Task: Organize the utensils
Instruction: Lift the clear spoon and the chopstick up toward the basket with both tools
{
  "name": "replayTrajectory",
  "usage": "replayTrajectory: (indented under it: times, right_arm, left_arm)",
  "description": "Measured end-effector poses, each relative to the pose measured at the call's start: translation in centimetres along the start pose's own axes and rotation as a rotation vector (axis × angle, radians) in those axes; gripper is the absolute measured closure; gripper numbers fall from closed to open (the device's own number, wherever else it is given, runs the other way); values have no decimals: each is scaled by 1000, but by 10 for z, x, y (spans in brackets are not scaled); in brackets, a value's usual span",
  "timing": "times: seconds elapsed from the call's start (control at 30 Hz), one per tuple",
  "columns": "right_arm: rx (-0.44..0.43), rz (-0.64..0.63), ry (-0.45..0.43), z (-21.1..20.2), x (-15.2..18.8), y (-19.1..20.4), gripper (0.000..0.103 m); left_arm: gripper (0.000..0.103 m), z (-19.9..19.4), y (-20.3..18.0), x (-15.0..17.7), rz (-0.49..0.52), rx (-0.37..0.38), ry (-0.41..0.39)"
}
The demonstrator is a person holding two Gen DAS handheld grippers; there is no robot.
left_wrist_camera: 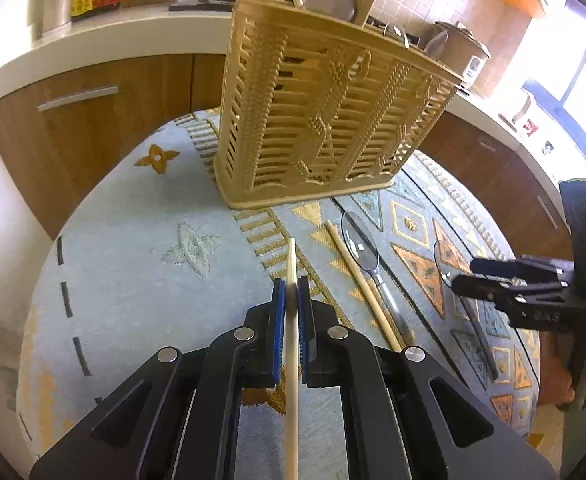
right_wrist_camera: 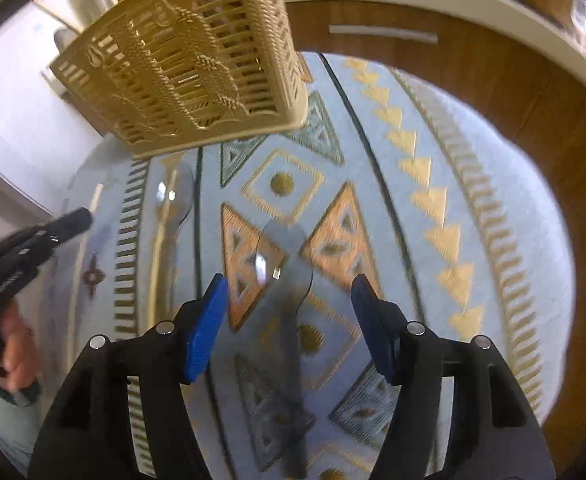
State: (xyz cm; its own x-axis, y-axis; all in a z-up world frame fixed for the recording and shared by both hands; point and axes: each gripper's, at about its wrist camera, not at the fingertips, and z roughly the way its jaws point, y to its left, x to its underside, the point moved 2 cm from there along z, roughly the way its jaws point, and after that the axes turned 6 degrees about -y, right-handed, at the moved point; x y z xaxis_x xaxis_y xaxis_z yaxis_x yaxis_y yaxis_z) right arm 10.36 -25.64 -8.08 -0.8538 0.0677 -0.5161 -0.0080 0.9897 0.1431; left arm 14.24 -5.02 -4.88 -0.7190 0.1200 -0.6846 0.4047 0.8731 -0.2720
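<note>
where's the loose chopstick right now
In the left wrist view the loose chopstick lies on the patterned cloth, right of the left gripper and beside a clear spoon.

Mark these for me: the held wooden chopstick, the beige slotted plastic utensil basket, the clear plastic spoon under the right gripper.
Wooden chopstick [left_wrist_camera: 291,268], left wrist view, shaft just beyond the pads.
Beige slotted plastic utensil basket [left_wrist_camera: 325,112], left wrist view, front wall.
Clear plastic spoon [right_wrist_camera: 283,264], right wrist view, bowl.

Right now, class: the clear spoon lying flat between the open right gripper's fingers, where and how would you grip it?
Grip the clear spoon on its thin dark handle just behind the bowl, coming down from above. It lies flat on the patterned cloth, handle running toward the right gripper, so the pads probably close best across the narrow handle; the bowl looks too wide and shallow.
</note>
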Motion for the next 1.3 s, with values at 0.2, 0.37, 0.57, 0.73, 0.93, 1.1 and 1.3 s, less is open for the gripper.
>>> replayTrajectory:
  times: [0.2,0.37,0.57,0.73,0.93,1.1,1.3]
  right_arm:
    - [48,-8,97,23,-20,6,43]
    - [125,-69,95,27,-22,21,68]
    - [73,-62,56,10,-14,30,74]
    - [4,-75,-56,-31,-5,25,74]
    - [-142,-95,-246,-90,8,27,74]
    - [-181,-107,-389,-128,-7,37,79]
    - [-177,-124,-435,-140,-23,42,94]
  left_arm:
    - [99,-5,4,-8,-5,7,-22]
    - [99,-8,5,-12,-8,0,-53]
    - [99,-26,-2,-16,5,-3,-131]
    - [99,-59,-9,-26,6,6,-239]
    - [99,-100,-18,-40,-7,33,-360]
    - [99,-133,-33,-55,-1,35,-470]
    - [99,-154,-53,-68,35,30,-558]
